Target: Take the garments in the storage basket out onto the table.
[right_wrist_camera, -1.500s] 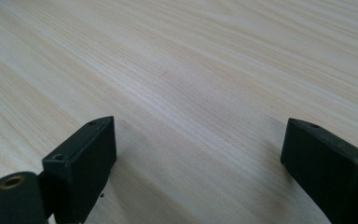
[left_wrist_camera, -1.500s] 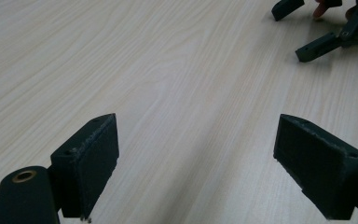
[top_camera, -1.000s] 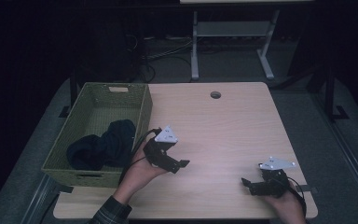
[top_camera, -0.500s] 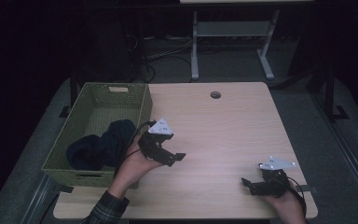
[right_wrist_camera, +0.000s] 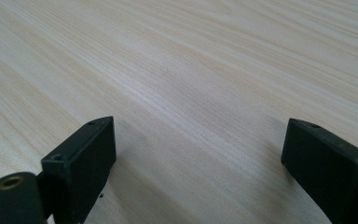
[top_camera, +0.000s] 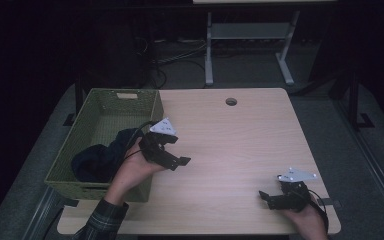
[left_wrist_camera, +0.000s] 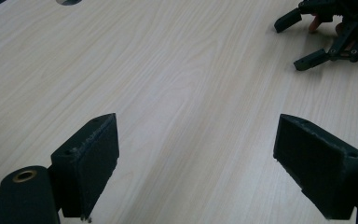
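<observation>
The left gripper [top_camera: 172,152], jaws apart and empty, has drifted toward the basket [top_camera: 105,102] of dark clothes [top_camera: 97,157]; the right gripper [top_camera: 275,197] rests released.

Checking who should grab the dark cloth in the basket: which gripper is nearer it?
Left. The left gripper hovers just right of the basket holding the cloth; the right gripper sits at the table's near right corner.

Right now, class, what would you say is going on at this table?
A person holds a gripper in each hand at a wooden table. The left gripper, jaws open and holding nothing, hovers beside a green basket with dark cloth in it. The right gripper sits low near the table's front right corner, also open. Nothing is gripped yet.
</observation>
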Available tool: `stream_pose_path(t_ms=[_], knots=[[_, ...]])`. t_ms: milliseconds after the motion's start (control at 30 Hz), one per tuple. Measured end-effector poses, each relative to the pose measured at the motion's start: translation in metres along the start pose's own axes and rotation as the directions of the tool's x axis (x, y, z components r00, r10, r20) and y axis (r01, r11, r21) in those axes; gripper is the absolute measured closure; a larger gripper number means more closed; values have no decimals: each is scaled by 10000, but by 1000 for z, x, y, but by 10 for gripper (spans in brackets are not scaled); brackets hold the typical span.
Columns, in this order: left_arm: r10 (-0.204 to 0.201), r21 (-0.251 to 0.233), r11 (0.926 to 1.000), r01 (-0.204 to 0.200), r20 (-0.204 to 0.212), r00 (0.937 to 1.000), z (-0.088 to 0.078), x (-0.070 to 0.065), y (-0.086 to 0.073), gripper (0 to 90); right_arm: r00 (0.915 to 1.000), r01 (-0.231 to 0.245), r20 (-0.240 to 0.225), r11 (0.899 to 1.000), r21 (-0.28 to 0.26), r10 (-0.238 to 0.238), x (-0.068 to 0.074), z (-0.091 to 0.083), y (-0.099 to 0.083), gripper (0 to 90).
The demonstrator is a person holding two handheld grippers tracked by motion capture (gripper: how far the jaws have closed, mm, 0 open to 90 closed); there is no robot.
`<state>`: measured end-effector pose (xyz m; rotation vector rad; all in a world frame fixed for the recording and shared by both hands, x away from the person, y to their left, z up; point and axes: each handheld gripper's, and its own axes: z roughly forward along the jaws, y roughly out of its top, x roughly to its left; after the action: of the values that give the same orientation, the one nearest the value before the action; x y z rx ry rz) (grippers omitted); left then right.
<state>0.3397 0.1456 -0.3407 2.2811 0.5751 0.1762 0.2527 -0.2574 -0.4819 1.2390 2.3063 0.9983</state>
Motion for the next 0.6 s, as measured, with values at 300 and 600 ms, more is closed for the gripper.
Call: stream_pose_path(t_ms=[300, 600], knots=[[-101, 294, 9995, 104, -94, 9999, -10, 6, -1, 138, 10000, 3, 0, 10000, -1, -3, 0, 0, 0, 96], [-353, 325, 9988, 367, -422, 9985, -27, 15, -6, 139, 10000, -3, -1, 10000, 0, 3, 0, 0, 0, 96]])
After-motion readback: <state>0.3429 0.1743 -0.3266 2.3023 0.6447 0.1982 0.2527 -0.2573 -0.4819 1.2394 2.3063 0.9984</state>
